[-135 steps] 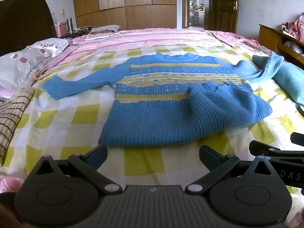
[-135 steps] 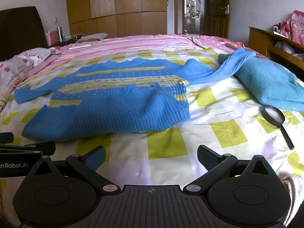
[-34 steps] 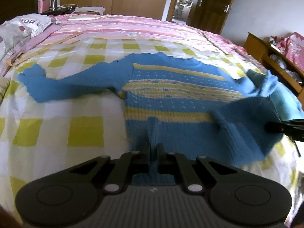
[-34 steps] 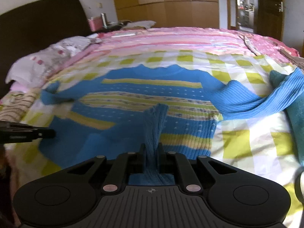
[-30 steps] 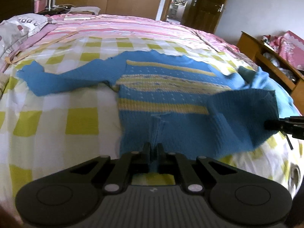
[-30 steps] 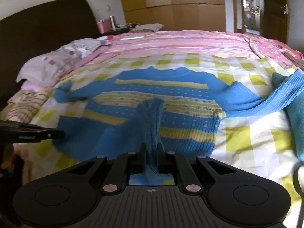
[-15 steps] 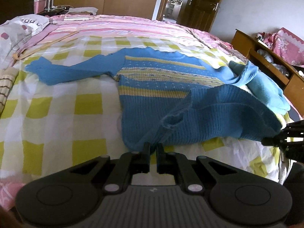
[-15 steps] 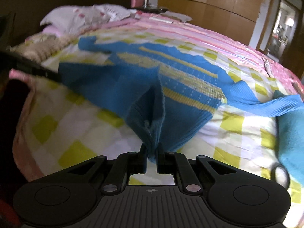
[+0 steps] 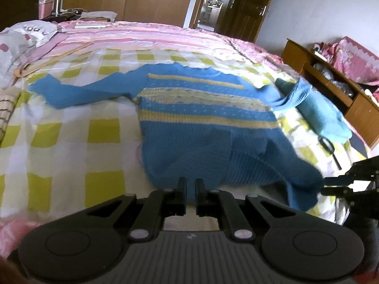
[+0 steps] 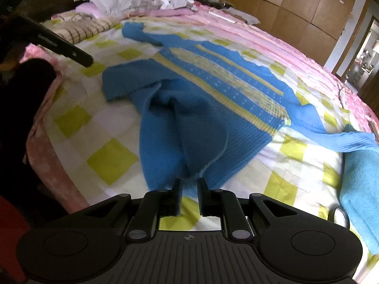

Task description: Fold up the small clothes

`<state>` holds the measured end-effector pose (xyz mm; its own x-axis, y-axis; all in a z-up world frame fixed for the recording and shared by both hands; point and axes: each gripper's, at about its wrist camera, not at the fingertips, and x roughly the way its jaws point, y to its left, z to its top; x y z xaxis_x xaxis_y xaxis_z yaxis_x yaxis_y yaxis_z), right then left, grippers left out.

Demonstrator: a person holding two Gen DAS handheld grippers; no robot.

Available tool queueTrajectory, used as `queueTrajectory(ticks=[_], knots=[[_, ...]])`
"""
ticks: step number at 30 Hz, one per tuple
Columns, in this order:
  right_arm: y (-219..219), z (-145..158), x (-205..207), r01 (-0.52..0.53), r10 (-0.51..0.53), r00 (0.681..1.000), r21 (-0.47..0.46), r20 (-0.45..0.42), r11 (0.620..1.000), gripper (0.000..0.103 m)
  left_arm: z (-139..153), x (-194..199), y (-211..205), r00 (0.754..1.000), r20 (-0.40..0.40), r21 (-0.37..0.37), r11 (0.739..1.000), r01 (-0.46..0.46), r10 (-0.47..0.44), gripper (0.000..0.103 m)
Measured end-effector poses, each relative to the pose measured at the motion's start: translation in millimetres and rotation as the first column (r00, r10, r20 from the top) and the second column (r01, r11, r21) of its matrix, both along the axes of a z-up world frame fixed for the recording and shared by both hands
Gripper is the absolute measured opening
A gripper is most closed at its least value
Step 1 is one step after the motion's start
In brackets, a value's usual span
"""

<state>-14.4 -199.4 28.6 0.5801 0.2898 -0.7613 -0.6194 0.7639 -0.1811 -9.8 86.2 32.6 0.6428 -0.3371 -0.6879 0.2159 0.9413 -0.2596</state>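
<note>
— Left wrist: we look low along the left gripper point(image 9: 190, 184) from the bed's near edge, facing the wardrobe at 12 o'clock; sweater point(image 9: 201, 127) close below.

— Right wrist: we sit at the same edge behind the right gripper point(image 10: 189, 184), angled toward 11 o'clock, pillows ahead-left.

— Shared: the sweater point(image 10: 201, 99), checked sheet point(image 9: 71, 142), and each other's gripper at frame edge.

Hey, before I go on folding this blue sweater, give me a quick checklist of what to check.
1. Left claw gripping sweater hem: cannot tell.
2. Right claw gripping hem: cannot tell.
3. Sweater's lower part flat: not ok, bunched into ridges.
4. Sleeve nearer the pillow flat: ok.
5. Other sleeve free: not ok, draped over teal folded cloth.
6. Magnifying glass clear of sweater: ok.
</note>
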Motion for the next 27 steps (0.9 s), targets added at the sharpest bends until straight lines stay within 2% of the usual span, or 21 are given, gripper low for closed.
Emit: queueTrajectory(ticks=[3,5,9,13,17,20,21,22,25,27], knots=[[0.6,10.8,8.2,0.018,-0.018,1.000,0.077,-0.003,0.997,0.024,-0.9,14.5,-4.9,1.000,0.012,-0.002,1.000,0.011,-0.011,0.019],[1.2,17.8,15.4,0.024,-0.024,1.000,0.127,-0.006,0.992,0.025,-3.4,26.3,-8.1,1.000,0.015,-0.004,1.000,0.021,-0.021,0.020],[10.3,24.2,39.5,0.051,-0.047,0.999,0.217,-0.023,0.975,0.031,-10.7,45.7,-15.1,0.999,-0.013,-0.013,0.999,0.043,-0.044,0.020],[36.6,7.2,62.6,0.025,0.002,0.996,0.301,-0.091,0.953,0.043,-10.8,44.2,-10.3,0.999,-0.020,-0.029,0.999,0.035,-0.035,0.022],[72.7,-18.8,79.5,-0.009,0.047,0.992,0.309,-0.115,0.951,0.043,-7.5,38.5,5.7,1.000,-0.020,-0.028,1.000,-0.008,0.007,0.023],[92.4,-33.3,84.5,-0.026,0.073,0.985,0.278,-0.157,0.960,0.037,-5.6,36.7,13.6,1.000,-0.012,-0.026,0.999,-0.018,0.018,0.024],[94.8,-35.5,83.8,-0.035,0.091,0.979,0.288,-0.185,0.957,0.021,-5.3,36.4,14.8,1.000,-0.010,-0.027,0.999,-0.016,0.016,0.025],[96.2,-36.3,80.9,-0.050,0.120,0.968,0.300,-0.219,0.953,0.011,-5.4,36.1,15.4,1.000,-0.008,-0.030,0.999,-0.013,0.013,0.025],[97.7,-32.0,57.6,-0.171,0.243,0.941,0.289,-0.236,0.942,0.007,-7.0,36.3,16.6,1.000,-0.012,-0.050,0.999,-0.004,0.003,0.025],[96.0,-28.9,38.2,-0.277,0.347,0.901,0.273,-0.259,0.921,0.007,-8.8,35.3,17.5,1.000,-0.025,-0.068,0.998,0.002,-0.004,0.025]])
